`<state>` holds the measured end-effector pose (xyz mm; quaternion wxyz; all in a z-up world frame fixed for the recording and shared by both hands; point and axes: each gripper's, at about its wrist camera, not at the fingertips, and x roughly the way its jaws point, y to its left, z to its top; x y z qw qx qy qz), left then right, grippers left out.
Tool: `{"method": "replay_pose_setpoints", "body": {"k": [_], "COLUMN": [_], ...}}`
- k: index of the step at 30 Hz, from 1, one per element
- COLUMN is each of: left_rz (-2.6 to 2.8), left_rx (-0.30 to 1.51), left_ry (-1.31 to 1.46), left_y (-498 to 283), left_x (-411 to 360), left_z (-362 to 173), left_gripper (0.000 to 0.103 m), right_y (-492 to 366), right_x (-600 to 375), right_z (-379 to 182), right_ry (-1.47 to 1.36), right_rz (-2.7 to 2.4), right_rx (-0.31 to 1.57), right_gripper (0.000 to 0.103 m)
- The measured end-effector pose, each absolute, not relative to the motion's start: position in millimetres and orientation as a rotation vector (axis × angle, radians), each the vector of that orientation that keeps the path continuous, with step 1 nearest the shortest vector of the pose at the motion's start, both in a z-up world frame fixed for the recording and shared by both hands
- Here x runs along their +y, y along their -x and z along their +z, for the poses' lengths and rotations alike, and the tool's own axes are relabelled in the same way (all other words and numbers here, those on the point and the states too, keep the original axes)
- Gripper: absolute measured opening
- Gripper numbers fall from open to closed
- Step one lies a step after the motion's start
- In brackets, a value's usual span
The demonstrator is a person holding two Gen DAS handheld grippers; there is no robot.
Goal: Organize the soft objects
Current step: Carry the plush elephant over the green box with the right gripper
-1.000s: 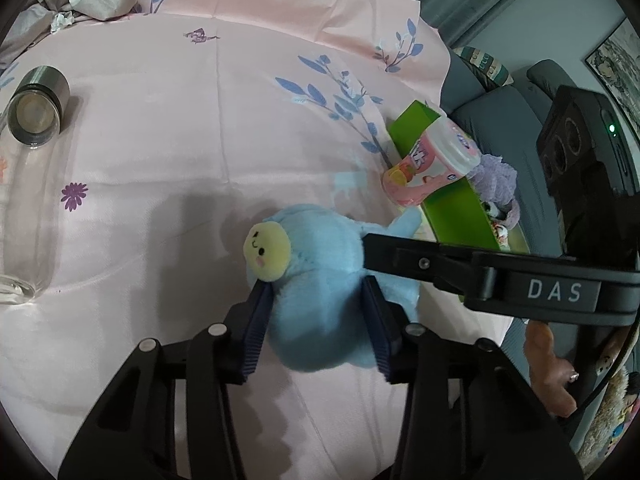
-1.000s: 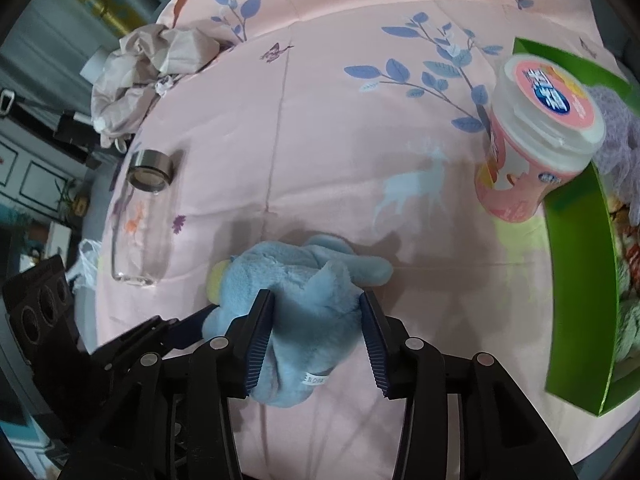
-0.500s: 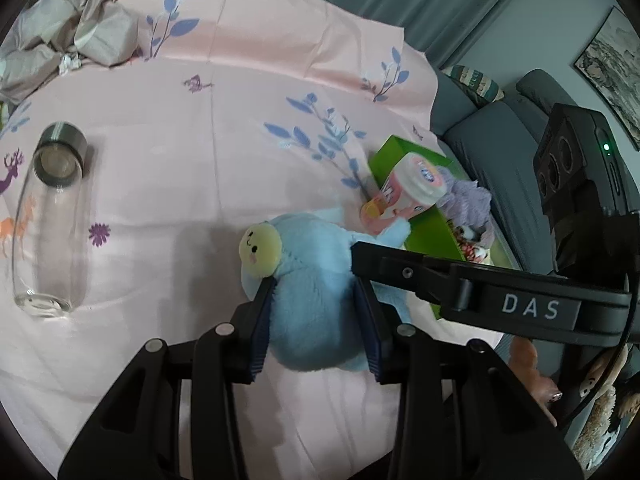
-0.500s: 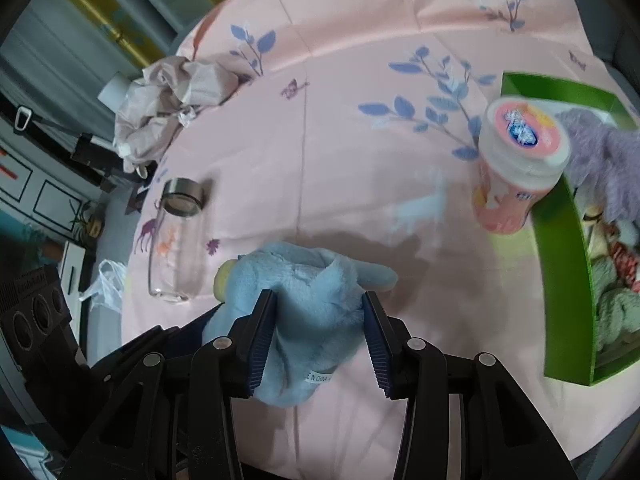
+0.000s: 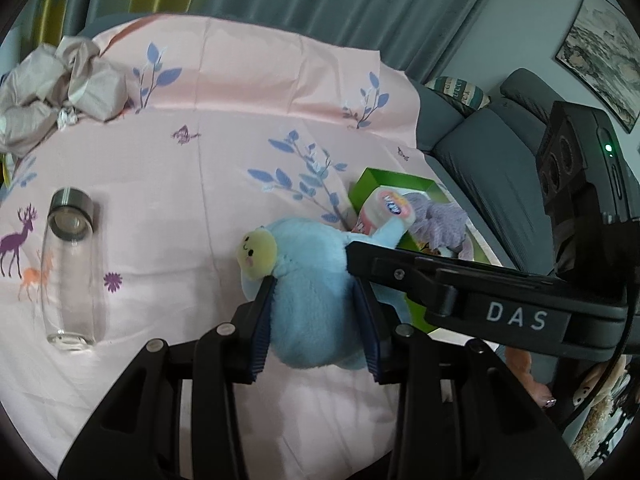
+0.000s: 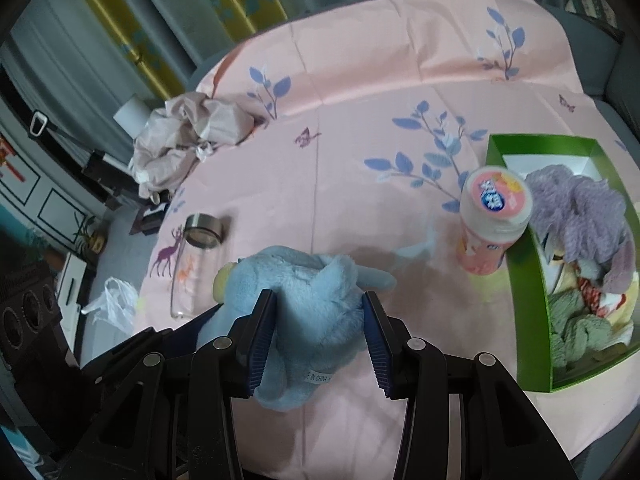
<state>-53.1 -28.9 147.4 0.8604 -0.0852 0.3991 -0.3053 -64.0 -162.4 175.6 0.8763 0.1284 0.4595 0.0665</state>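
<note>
You hold the blue plush toy (image 5: pixel 312 300) above the pink sheet (image 5: pixel 200 184), with the left hand-held gripper (image 5: pixel 316 320) and the right hand-held gripper (image 6: pixel 318 332) both pinching its body. The green box (image 6: pixel 528 304) of soft items sits to the right, with the pink jar (image 6: pixel 490 224) touching its wall.
</note>
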Motion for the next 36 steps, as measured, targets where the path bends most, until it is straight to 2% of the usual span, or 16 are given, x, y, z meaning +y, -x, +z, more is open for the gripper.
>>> {"method": "replay_pose_setpoints", "body": {"k": [24,36], "left_rz": [-0.685,-0.739], "left_rx": [0.764,0.750], "left_ry": [0.139,0.099], "left_y": [70.3,76.7], "left_x": [-42.0,-76.9], "left_z": [181.0,196.8], "left_gripper": [0.034,0.034], "right_y": [88.7,105.5], "right_x": [-178.1,-206.3], "right_z": [202.5,216.6], "right_ry": [-0.299,-0.325], "right_rz": [0.133,0.075], "right_rx": [0.850,0.778], "right_gripper": [0.046,0.046]}}
